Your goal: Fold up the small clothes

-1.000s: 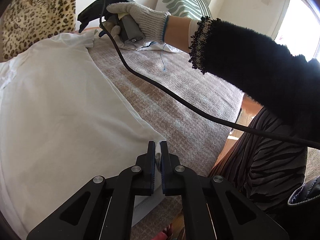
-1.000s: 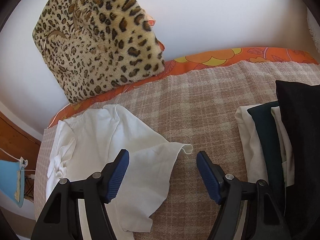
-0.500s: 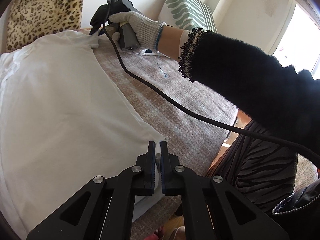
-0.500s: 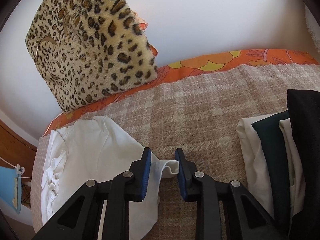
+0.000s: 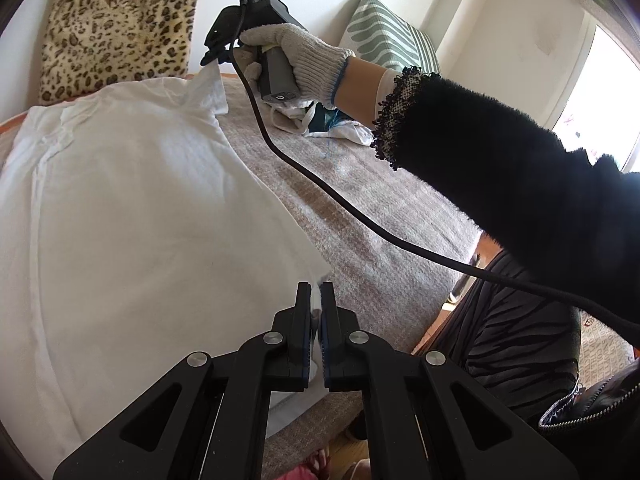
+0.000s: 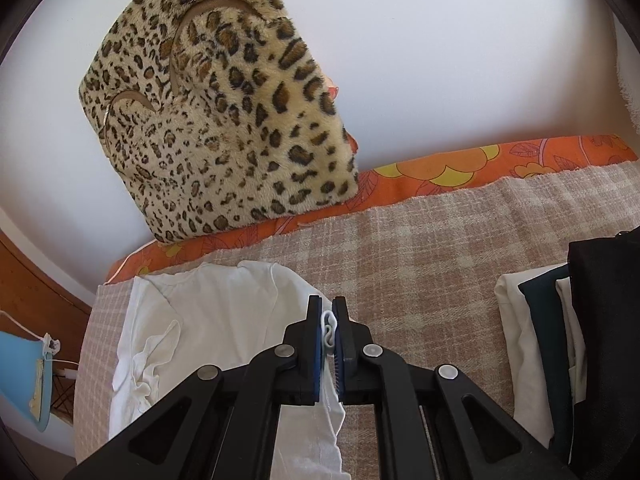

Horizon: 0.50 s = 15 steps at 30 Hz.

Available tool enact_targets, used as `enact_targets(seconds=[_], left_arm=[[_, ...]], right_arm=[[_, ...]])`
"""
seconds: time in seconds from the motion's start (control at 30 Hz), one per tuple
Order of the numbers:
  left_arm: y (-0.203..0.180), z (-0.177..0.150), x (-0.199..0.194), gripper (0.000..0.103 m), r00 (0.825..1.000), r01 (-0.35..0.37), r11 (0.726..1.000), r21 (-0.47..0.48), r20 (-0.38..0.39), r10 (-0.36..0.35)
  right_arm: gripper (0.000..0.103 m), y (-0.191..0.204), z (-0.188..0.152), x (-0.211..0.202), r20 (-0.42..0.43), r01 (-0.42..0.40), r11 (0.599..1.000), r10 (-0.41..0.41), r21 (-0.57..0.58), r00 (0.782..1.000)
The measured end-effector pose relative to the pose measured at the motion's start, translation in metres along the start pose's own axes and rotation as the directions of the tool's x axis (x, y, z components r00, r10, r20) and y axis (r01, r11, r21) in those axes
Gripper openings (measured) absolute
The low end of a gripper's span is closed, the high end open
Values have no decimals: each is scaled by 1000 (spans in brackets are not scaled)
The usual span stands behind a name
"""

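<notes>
Two tools pinch the same white cotton shirt (image 5: pixel 132 216). The left tool (image 5: pixel 316 300) is clamped on a near edge of the cloth. The right tool (image 6: pixel 328 320) is closed on a bunched sleeve end, lifting it. Beneath both, the shirt lies spread on the beige plaid blanket (image 6: pixel 420 264) covering the bed. Right of the right tool sits a stack of folded cream, dark green and black clothes (image 6: pixel 560 344). Beyond, a leopard-print plush cushion (image 6: pixel 216 120) leans against the white wall.

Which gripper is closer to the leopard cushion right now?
The right gripper. It pinches the white shirt's sleeve at the far end, just before the leopard cushion. The left gripper grips the shirt's near edge, far from it.
</notes>
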<state>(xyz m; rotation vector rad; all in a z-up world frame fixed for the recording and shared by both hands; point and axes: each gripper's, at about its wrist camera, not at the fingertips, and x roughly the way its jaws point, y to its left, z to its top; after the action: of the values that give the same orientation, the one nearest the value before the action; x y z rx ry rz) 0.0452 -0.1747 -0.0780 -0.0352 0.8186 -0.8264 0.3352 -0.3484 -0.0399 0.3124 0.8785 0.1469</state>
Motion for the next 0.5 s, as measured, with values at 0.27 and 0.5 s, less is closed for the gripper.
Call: enact_targets(seconds=[0.27, 0.5], left_arm=[[14, -8, -19, 3, 999, -24, 999, -49, 34, 26], [27, -16, -34, 3, 995, -54, 992, -113, 78, 64]], right_arm=[[2, 42, 11, 0, -21, 47, 997, -49, -64, 999], [2, 98, 21, 6, -31, 78, 984, -84, -160, 996]])
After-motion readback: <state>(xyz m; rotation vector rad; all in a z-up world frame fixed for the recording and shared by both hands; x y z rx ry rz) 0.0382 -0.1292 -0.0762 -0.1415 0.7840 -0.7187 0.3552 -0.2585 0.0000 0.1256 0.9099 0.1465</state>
